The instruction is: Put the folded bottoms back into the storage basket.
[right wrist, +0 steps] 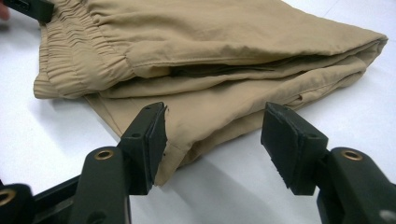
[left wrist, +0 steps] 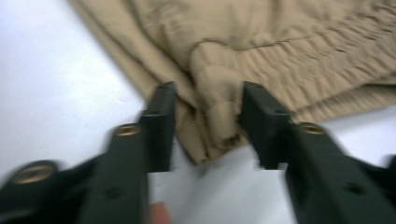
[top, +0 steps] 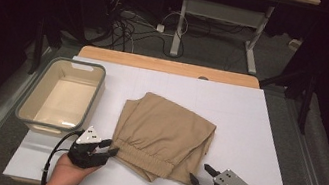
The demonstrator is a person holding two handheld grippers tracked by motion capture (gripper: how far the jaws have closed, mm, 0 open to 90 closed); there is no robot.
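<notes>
An empty bin (top: pixel 61 97) sits at the board's (top: pixel 266 140) left edge. The left gripper (top: pixel 109 150) stands released astride the waistband corner of the folded khaki shorts (top: pixel 163 135), mid-board; the right gripper (top: pixel 198 174), also released, brackets their near-right corner, probably to lift both ends together.
</notes>
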